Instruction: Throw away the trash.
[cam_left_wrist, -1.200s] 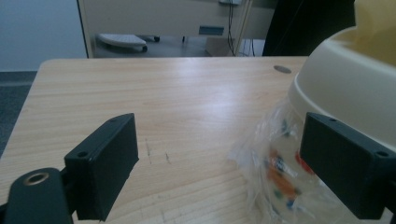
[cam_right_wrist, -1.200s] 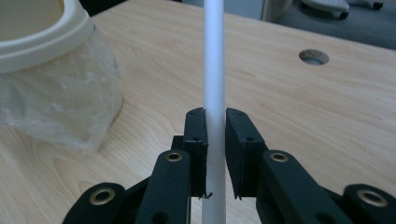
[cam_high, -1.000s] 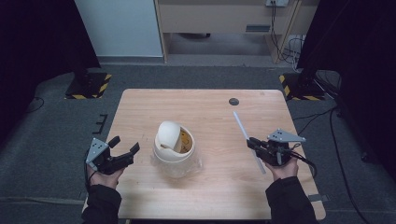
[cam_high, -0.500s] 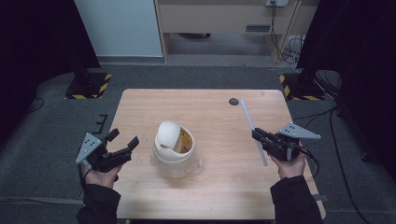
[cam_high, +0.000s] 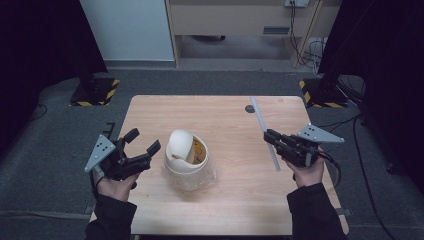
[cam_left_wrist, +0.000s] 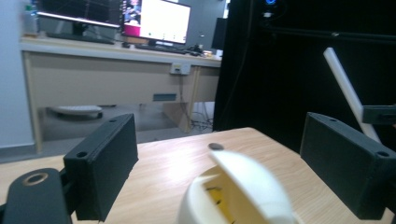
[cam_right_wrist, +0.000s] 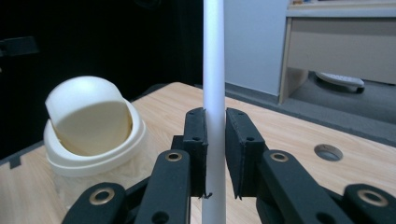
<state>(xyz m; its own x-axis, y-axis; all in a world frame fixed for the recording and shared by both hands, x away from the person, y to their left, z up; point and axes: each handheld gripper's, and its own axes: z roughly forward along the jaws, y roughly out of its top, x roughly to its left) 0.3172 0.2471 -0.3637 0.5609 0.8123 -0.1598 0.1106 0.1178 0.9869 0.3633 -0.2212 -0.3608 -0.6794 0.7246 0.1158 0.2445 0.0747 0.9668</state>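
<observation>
A cream bin (cam_high: 186, 157) with a domed swing lid stands at the middle of the wooden table (cam_high: 225, 205); its lid is tipped and something yellow shows inside. My left gripper (cam_high: 142, 142) hovers just left of the bin, open, nothing between its fingers. In the left gripper view the bin (cam_left_wrist: 243, 186) sits low between the spread jaws of the left gripper (cam_left_wrist: 224, 163). My right gripper (cam_high: 270, 136) at the right is shut on a long white rod (cam_high: 259, 116), gripped near its middle. In the right gripper view the rod (cam_right_wrist: 214, 56) stands upright between the pads of the right gripper (cam_right_wrist: 215, 121).
A dark round hole (cam_high: 249, 108) lies in the table near its far right edge. Two stand bases with yellow-black stripes (cam_high: 95, 90) sit on the grey floor beyond the table's far corners. A desk (cam_high: 240, 20) stands at the back.
Both hands have risen above the table. The right gripper has carried the white rod up and a little away from me. The left gripper has lifted beside the bin, still open.
</observation>
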